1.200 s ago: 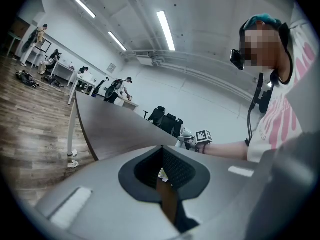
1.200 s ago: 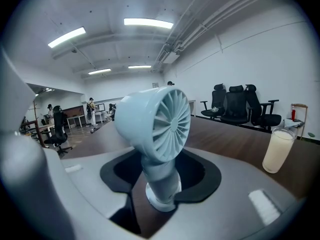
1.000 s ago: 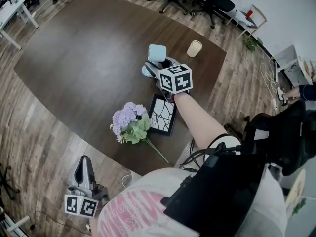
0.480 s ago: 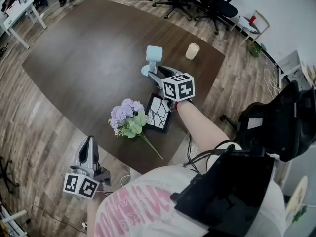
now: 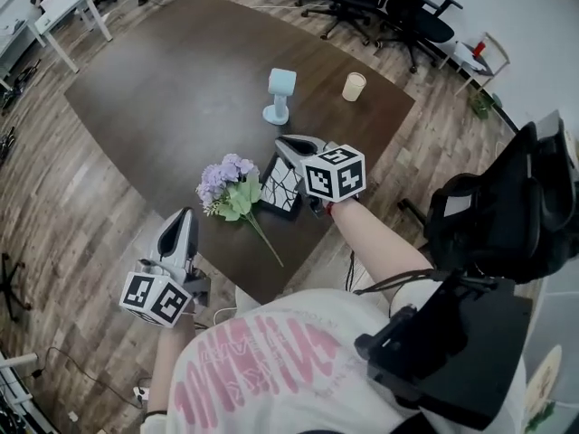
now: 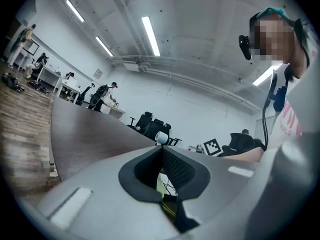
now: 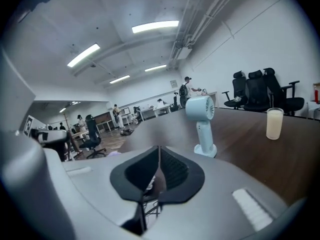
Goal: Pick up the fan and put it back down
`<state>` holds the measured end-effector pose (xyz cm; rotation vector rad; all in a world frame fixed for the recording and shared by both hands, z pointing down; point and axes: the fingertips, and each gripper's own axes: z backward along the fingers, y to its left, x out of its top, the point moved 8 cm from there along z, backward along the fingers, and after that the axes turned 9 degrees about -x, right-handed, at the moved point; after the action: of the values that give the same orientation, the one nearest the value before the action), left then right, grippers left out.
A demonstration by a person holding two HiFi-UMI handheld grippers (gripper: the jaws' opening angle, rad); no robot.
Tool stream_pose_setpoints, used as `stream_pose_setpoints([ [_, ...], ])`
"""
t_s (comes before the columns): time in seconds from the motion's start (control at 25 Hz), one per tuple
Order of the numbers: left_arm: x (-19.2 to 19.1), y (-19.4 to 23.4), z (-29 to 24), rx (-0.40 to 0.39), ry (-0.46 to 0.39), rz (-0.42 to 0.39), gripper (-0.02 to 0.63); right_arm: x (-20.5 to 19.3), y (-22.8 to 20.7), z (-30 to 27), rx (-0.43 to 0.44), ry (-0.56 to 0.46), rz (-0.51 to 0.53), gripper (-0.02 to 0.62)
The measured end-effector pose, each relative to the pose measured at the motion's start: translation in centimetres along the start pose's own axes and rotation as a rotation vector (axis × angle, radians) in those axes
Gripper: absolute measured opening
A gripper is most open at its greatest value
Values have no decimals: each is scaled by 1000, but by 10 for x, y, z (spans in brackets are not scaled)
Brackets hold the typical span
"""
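The light blue fan (image 5: 281, 95) (image 7: 202, 124) stands upright on the dark table (image 5: 172, 89), free of both grippers. My right gripper (image 5: 284, 142) (image 7: 159, 149) hangs over the table's near part, well short of the fan. Its jaws have just been closing, and they now meet with nothing between them. My left gripper (image 5: 184, 215) (image 6: 162, 148) is off the table's near left edge, above the wooden floor. Its jaws are shut and hold nothing. In the left gripper view the fan (image 6: 161, 137) shows small and far away.
A bunch of purple flowers (image 5: 228, 186) and a black-framed white panel (image 5: 280, 186) lie near the table's front edge, under my right gripper. A cream cup (image 5: 354, 86) (image 7: 273, 123) stands right of the fan. Office chairs (image 5: 412, 12) ring the far side.
My right gripper has drawn back from the fan toward me and shut its jaws. The fan stays standing on the table. My left gripper has risen and moved closer to the table edge.
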<state>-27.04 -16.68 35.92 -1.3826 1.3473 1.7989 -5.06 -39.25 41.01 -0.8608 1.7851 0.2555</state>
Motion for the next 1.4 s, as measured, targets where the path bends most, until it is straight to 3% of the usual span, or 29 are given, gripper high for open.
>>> stream_pose_setpoints([
  [0.56,-27,-94,41,55,-59,-4,18,-13,105,124,468,-56,-48,5],
  [0.68,-30,-118,56,71,-52,-2,18,-20,115,148,532,-54,-66,5],
  [1.0,-23,-129,100,104,-70,8,18,-36,104,185,489,-11,-97,5],
  [1.2,-24,-121,117,96,-42,24,18,-48,108,184,450,-14,-173,3],
  [1.4,-21,-113,125,57,-15,32,18,-41,129,185,425,-56,-132,4],
])
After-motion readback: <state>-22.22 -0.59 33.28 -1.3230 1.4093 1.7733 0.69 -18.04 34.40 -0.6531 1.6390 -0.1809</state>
